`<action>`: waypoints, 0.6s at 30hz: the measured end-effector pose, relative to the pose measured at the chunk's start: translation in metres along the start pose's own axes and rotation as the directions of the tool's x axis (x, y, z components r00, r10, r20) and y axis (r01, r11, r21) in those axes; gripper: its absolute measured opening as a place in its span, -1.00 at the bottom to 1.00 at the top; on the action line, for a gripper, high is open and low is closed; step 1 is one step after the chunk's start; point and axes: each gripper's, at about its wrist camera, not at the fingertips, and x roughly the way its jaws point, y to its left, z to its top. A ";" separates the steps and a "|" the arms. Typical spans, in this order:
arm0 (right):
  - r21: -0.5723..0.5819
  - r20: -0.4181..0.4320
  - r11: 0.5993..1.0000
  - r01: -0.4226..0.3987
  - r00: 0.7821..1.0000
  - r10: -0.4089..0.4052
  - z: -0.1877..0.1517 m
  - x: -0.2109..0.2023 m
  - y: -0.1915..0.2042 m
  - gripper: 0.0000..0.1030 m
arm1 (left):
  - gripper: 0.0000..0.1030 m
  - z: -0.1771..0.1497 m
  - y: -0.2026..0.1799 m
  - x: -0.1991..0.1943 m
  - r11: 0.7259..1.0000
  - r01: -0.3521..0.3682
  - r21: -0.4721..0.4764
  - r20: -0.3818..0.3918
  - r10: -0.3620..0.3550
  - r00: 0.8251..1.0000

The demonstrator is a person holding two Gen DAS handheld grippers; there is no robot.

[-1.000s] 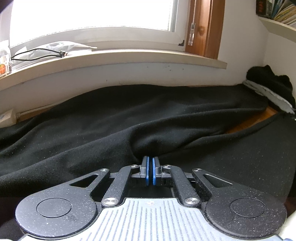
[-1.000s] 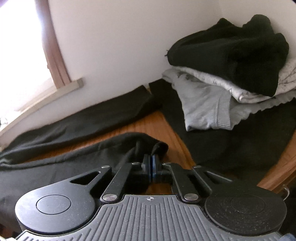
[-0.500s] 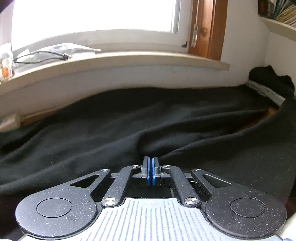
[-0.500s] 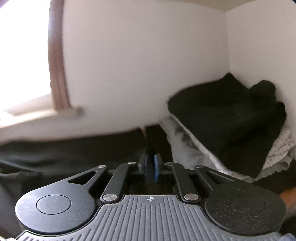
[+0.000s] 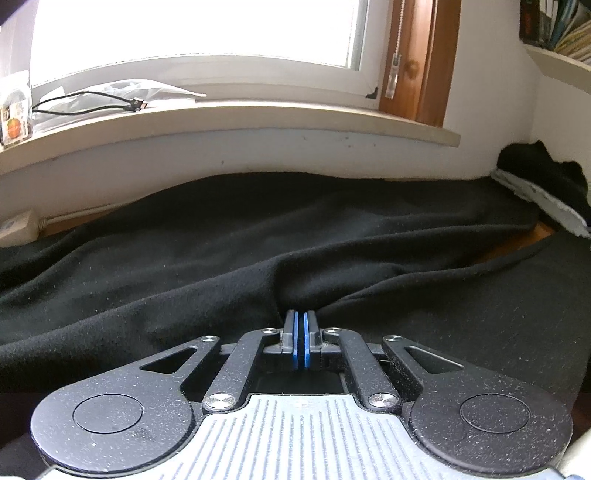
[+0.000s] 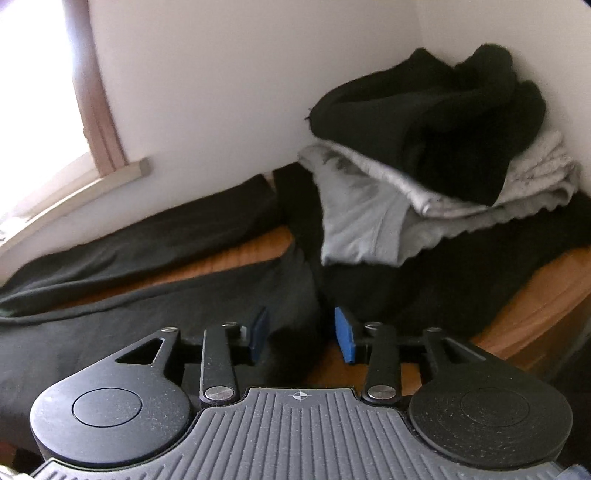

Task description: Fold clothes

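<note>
Your right gripper (image 6: 301, 334) has just been opening, its grip on the black garment (image 6: 155, 310) at lower left gone; a cloth edge lies between the jaws. In the left view, your left gripper (image 5: 300, 332) pinches a garment fold (image 5: 295, 291) at lower centre.

Daylight from the window (image 5: 192, 33) blows out the upper left of both views. The right wrist view is slightly blurred. Fisheye bends the sill (image 5: 229, 122).
</note>
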 end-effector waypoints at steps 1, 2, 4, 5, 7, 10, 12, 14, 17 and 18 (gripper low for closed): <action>-0.001 -0.008 1.000 -0.018 1.000 0.018 -0.001 -0.002 0.002 -0.80 | -0.94 0.000 0.001 0.000 1.000 0.004 -0.003 0.003 -0.004 1.000; -0.006 -0.003 1.000 -0.026 1.000 0.026 0.001 -0.009 0.004 -0.89 | -0.94 -0.001 0.002 0.000 1.000 0.008 -0.007 0.005 -0.008 1.000; -0.023 0.029 0.999 -0.025 0.999 0.026 0.009 -0.030 0.009 -0.90 | -0.94 -0.001 0.003 0.000 1.000 0.013 -0.012 0.010 -0.012 1.000; -0.027 0.053 0.999 -0.029 0.998 0.030 0.015 -0.042 0.012 -0.90 | -0.94 -0.002 0.003 0.000 1.000 0.013 -0.013 0.012 -0.013 1.000; -0.029 0.108 0.999 -0.028 0.994 0.031 0.031 -0.071 0.019 -0.88 | -0.94 -0.002 0.002 -0.001 1.000 0.011 -0.009 0.013 -0.011 1.000; -0.129 0.101 0.990 0.065 0.994 -0.052 0.044 -0.083 0.035 -0.24 | -0.94 -0.002 0.000 -0.001 1.000 0.003 0.003 0.012 -0.003 1.000; -0.134 0.056 0.988 0.073 0.996 -0.066 0.043 -0.070 0.032 0.05 | -0.94 -0.002 0.000 -0.001 1.000 0.002 0.005 0.011 -0.002 1.000; -0.093 -0.012 0.993 0.078 0.997 -0.079 0.037 -0.045 0.020 0.05 | -0.94 -0.002 0.000 0.000 1.000 0.005 0.002 0.013 -0.005 1.000; -0.036 -0.073 0.997 0.072 0.995 -0.074 0.017 -0.019 0.006 0.03 | -0.94 -0.003 0.000 -0.001 1.000 0.005 0.000 0.014 -0.005 1.000; -0.023 -0.082 0.997 0.069 0.994 -0.070 0.010 -0.014 0.003 0.04 | -0.94 -0.003 0.000 -0.001 1.000 0.005 0.000 0.015 -0.005 1.000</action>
